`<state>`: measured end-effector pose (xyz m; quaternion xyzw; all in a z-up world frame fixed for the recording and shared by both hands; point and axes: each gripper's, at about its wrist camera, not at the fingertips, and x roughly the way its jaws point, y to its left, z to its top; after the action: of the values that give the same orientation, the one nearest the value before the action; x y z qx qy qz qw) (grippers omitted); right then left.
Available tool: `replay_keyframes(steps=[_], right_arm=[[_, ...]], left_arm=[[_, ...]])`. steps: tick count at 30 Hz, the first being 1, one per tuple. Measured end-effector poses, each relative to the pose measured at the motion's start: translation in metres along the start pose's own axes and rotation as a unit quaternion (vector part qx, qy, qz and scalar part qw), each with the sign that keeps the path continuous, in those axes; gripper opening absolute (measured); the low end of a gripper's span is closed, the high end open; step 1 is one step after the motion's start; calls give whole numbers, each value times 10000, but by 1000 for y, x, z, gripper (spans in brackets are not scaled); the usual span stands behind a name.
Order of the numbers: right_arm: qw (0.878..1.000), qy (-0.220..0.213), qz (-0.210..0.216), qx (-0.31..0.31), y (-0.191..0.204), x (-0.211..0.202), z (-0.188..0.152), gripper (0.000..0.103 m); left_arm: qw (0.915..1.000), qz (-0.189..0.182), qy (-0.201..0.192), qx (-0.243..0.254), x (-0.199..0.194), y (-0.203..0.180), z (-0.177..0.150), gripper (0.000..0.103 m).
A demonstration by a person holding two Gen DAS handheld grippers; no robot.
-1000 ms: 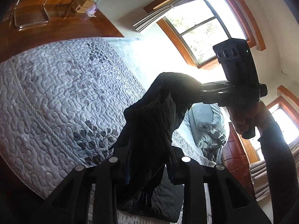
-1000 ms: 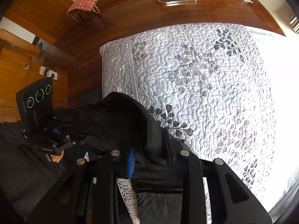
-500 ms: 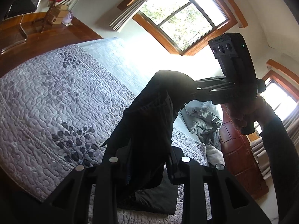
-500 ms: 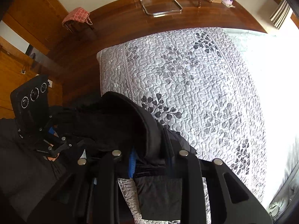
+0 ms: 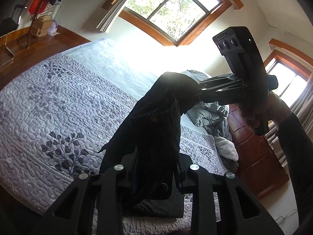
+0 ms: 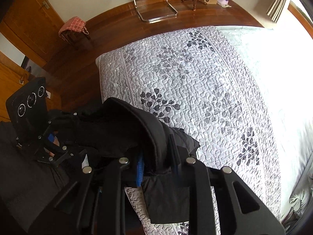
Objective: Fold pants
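Above the quilt [image 5: 49, 105], pants [image 5: 154, 129] higher.

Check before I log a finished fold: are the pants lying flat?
No. The pants hang bunched between the left gripper and right gripper, only their lower end on the bed.

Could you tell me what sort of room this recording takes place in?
Most likely a home bedroom: a bed with a quilted bedspread, a rumpled duvet at its head, and wood-framed windows with curtains.
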<state>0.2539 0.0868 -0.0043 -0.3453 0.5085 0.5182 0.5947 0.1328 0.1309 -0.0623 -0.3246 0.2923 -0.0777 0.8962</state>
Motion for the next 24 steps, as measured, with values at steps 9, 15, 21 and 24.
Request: replay_keyframes(steps=[9,15,21,24], right_arm=[[9995,-138,-134,251,-12,-17,-42,20],[9985,-257,-167,458,-22,-25,-76,20],[9975,-293,-237,602,-30,-30,-106,20],[9970,-318,-254,657,-33,-32,-120,19]], left_arm=[[9991,-60,199,358,18,-36,-10,29],[9972,-98,353,645,32,-62,-21,29],[9948,-125,506,871,46,-84,-33,29],[9934,-121,576,988,52,-94,-39,29]])
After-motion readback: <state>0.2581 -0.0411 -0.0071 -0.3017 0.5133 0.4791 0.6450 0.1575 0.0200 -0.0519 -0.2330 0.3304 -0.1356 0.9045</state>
